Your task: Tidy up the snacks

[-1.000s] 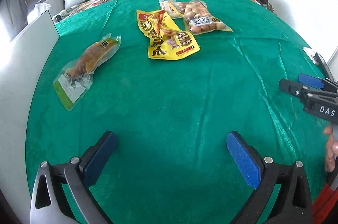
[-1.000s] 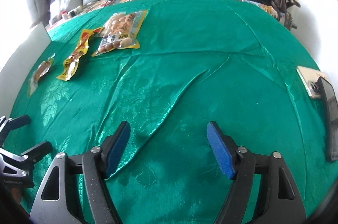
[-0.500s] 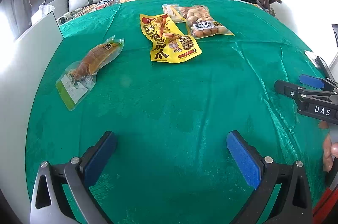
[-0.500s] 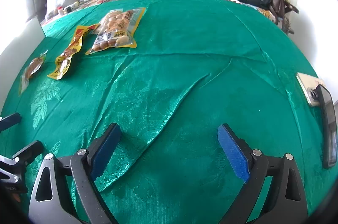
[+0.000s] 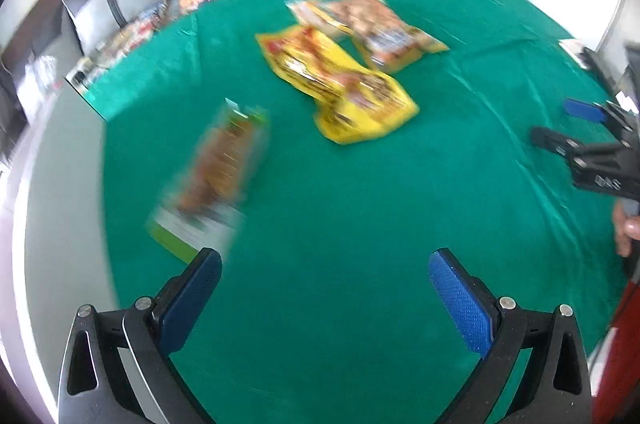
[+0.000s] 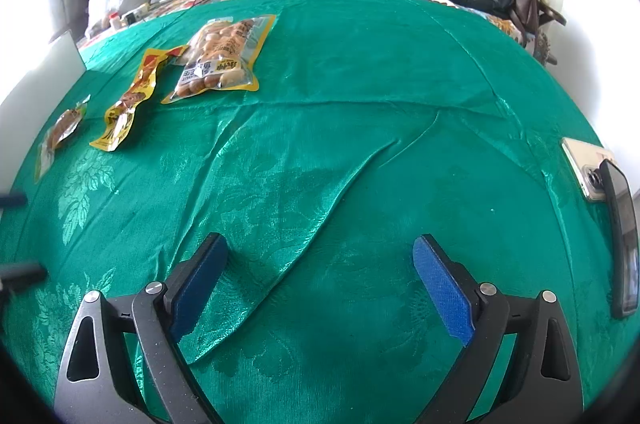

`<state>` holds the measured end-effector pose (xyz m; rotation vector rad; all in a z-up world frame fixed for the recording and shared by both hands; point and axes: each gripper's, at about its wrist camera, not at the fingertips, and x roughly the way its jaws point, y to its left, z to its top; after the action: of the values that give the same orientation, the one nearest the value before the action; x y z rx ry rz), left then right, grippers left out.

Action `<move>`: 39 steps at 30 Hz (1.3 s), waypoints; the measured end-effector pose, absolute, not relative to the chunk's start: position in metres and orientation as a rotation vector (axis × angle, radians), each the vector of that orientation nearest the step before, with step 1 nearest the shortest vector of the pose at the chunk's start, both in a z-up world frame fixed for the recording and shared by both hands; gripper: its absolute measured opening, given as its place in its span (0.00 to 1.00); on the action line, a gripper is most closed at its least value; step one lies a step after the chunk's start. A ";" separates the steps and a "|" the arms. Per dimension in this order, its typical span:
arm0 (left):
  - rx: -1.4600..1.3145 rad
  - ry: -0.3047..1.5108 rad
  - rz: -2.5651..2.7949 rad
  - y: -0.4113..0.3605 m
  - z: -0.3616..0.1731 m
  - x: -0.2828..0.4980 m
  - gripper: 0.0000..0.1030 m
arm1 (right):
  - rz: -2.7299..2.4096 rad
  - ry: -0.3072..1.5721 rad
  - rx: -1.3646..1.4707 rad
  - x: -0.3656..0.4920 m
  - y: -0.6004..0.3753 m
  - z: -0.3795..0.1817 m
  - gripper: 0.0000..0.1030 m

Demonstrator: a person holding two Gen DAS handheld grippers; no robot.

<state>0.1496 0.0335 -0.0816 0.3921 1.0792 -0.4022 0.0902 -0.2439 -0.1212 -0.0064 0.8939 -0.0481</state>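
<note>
Nothing is picked up yet: the left gripper hangs spread wide and empty, with the green-edged snack pouch lying on the green cloth at its eleven o'clock. The yellow packet and the egg pack lie at twelve to one o'clock. The right gripper, jaws just widened with nothing between them, waits; next, I'd judge, comes lowering the left gripper around the pouch's near edge.

We see bright daylight washing out the 9 o'clock edge of both views. In the left wrist view motion blur smears the snack packets and pillows, while the gripper's blue pads stay sharp. The right wrist view is crisp; the green bedspread shows sheen along its creases. Fisheye curvature bends everything, with dark corners.
</note>
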 end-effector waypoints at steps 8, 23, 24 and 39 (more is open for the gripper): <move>0.343 1.172 -0.342 0.065 -0.102 0.239 0.99 | -0.048 0.894 -0.006 0.090 -0.244 -0.121 0.94; 0.114 1.098 -0.210 0.093 -0.113 0.242 0.53 | -0.048 0.894 -0.007 0.090 -0.243 -0.122 0.94; 0.095 1.104 -0.193 0.095 -0.113 0.240 0.53 | -0.049 0.894 -0.007 0.090 -0.243 -0.122 0.94; 0.039 1.049 -0.085 0.085 -0.119 0.152 0.93 | -0.048 0.893 -0.007 0.090 -0.243 -0.122 0.94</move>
<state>0.1517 0.0850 -0.1194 0.0387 1.0489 -0.0846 0.0901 -0.2425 -0.1217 -0.0068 0.8934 -0.0484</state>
